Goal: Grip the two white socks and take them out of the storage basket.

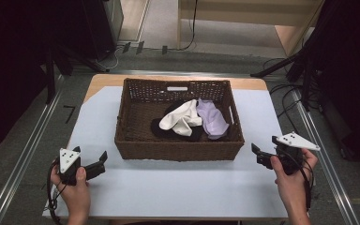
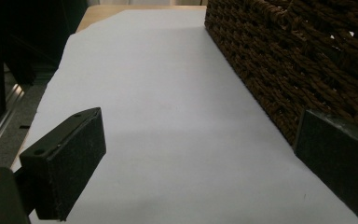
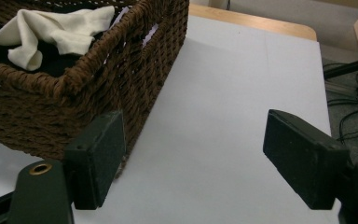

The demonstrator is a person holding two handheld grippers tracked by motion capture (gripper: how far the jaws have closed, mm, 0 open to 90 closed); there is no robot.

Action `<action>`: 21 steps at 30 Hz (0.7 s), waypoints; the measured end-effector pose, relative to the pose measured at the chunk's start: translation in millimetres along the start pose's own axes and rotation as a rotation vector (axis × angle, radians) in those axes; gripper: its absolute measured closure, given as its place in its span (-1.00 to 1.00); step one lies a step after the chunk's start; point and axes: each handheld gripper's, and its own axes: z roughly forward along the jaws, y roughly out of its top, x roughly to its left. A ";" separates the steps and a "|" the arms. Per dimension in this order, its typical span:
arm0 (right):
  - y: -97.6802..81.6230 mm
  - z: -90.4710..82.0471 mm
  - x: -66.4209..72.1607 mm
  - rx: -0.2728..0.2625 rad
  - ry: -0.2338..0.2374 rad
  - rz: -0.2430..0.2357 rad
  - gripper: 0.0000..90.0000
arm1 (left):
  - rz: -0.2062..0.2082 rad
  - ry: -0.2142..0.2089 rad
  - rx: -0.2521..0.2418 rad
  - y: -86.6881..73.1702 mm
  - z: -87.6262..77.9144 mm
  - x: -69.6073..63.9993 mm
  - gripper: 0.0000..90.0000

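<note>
**Both grippers wait open on either side of the sock basket**

At the lower left of the high view, the left gripper (image 1: 101,162) sits in the person's left hand (image 1: 73,186), low over the white sheet (image 1: 168,187) that covers the table. Its jaws stand wide apart with nothing between them; in the left gripper view (image 2: 200,154) they frame bare sheet, and the right-hand jaw lies close against the basket's woven wall (image 2: 298,65).

In the middle of the high view stands the brown wicker basket (image 1: 178,151). Inside it, toward its right half, lie the socks: a cream sock (image 1: 180,118) draped over a black sock (image 1: 161,129), and just right of them a pale lilac sock (image 1: 212,119), touching the cream one.

At the lower right of the high view, the right gripper (image 1: 258,154) is held in the right hand (image 1: 288,171), near the basket's right front corner and apart from it. Its jaws are also spread open and empty. In the right gripper view (image 3: 193,163) the basket corner (image 3: 74,81) fills the upper left, with the cream sock (image 3: 51,30) lying on black cloth inside
</note>
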 end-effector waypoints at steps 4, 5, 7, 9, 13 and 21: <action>10.5 3.8 -6.1 0.053 0.028 -0.016 -0.47 | -0.001 -0.005 0.000 -0.1 0.3 0.2 -0.93; 13.4 4.7 -7.6 0.065 0.040 -0.018 -0.44 | 0.000 -0.005 0.000 -0.1 0.2 0.2 -0.93; 20.4 6.2 -9.8 0.097 0.052 -0.034 -0.41 | 0.000 -0.005 0.000 -0.1 0.1 0.0 -0.93; 28.4 8.1 -12.7 0.126 0.065 -0.060 -0.38 | 0.002 -0.006 -0.001 -0.2 0.0 0.0 -0.93; 44.1 15.5 -21.1 0.189 0.098 -0.133 -0.30 | 0.002 -0.007 -0.002 -0.2 0.0 -0.1 -0.93; 70.0 28.8 -29.2 0.360 0.118 -0.280 -0.16 | 0.002 -0.007 -0.001 -0.2 0.1 0.0 -0.92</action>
